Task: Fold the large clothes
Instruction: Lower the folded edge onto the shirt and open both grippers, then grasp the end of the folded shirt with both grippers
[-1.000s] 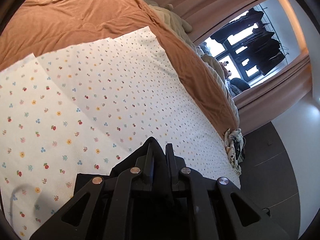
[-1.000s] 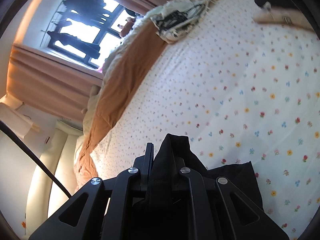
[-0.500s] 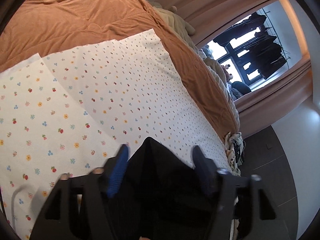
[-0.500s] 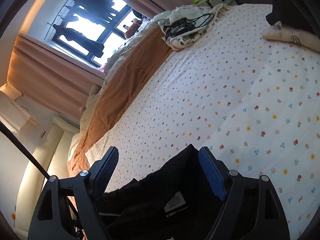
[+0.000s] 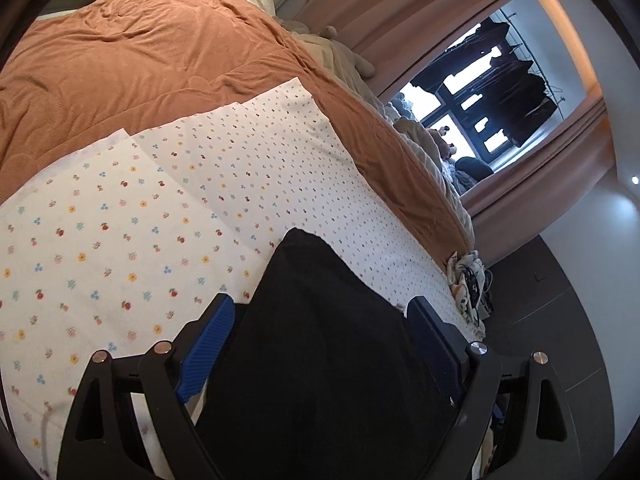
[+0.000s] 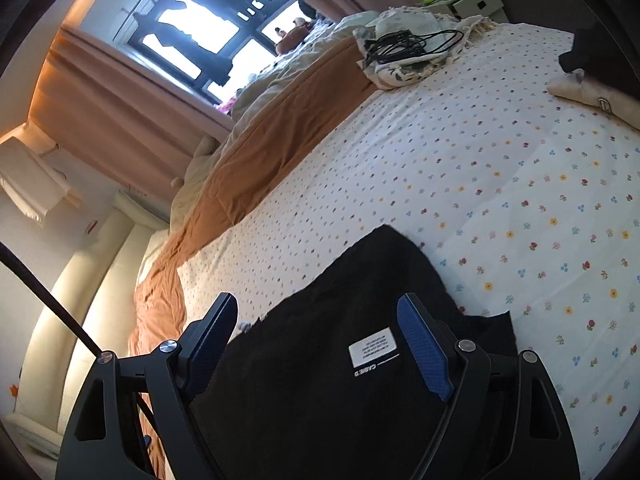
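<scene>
Both tongs stand with their jaws wide apart, and both have just been opening. The black garment (image 5: 320, 352) lies flat on the bed, on the flowered sheet (image 5: 120, 248), and it fills the gap between the jaws in each wrist view. The blue pads do not press on it.

In the left wrist view the left tongs (image 5: 320, 312) hover over one corner of the garment, whose far edge tapers to a rounded point on the sheet. Beyond the sheet lies an orange blanket (image 5: 140, 52), rumpled, and past it a window (image 5: 480, 96) between pinkish curtains.

In the right wrist view the right tongs (image 6: 316, 312) hover over the garment's other end, where a white label (image 6: 372, 352) shows face up, just beside the right-hand pad (image 6: 420, 352). At the far end of the bed sits a pile of cloth with black cables (image 6: 404, 46) on top.
</scene>
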`<state>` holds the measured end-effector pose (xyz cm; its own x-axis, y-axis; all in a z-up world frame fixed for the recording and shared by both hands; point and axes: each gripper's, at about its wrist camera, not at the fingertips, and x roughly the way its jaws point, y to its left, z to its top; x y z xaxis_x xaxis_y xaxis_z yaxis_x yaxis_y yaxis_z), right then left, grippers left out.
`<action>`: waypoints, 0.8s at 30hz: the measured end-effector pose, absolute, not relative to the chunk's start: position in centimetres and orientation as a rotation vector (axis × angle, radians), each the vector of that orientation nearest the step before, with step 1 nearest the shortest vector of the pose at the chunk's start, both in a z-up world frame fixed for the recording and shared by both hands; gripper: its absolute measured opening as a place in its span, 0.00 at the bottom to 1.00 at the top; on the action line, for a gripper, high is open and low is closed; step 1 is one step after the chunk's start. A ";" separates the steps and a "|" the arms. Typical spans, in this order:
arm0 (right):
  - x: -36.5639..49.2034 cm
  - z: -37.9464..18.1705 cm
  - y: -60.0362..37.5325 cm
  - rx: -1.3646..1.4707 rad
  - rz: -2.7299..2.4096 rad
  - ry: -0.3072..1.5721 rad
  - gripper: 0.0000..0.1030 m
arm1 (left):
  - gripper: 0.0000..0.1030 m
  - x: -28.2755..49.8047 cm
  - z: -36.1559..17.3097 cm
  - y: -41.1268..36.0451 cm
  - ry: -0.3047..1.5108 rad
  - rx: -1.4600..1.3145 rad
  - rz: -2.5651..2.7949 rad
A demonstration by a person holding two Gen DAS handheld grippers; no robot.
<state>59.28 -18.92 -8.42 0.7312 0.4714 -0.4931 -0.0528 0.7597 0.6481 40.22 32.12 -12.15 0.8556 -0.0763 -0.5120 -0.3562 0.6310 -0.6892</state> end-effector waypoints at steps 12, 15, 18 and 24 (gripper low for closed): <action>56.3 -7.1 -17.0 0.534 0.362 0.727 0.79 | 0.71 33.8 -12.6 30.9 0.655 -0.858 0.168; 54.8 -7.3 -17.7 0.535 0.346 0.739 0.79 | 0.71 32.4 -13.1 30.3 0.681 -0.852 0.162; 53.0 -7.4 -18.8 0.541 0.327 0.747 0.79 | 0.71 31.2 -13.7 29.7 0.702 -0.859 0.153; 49.2 -7.5 -21.4 0.568 0.295 0.764 0.79 | 0.67 29.6 -14.6 28.6 0.722 -0.876 0.126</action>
<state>49.23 -21.39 -7.45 0.6915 0.4480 -0.5668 -0.0486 0.8116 0.5822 29.60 28.64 -14.60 0.7596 -0.1826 -0.6242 -0.3835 0.6494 -0.6566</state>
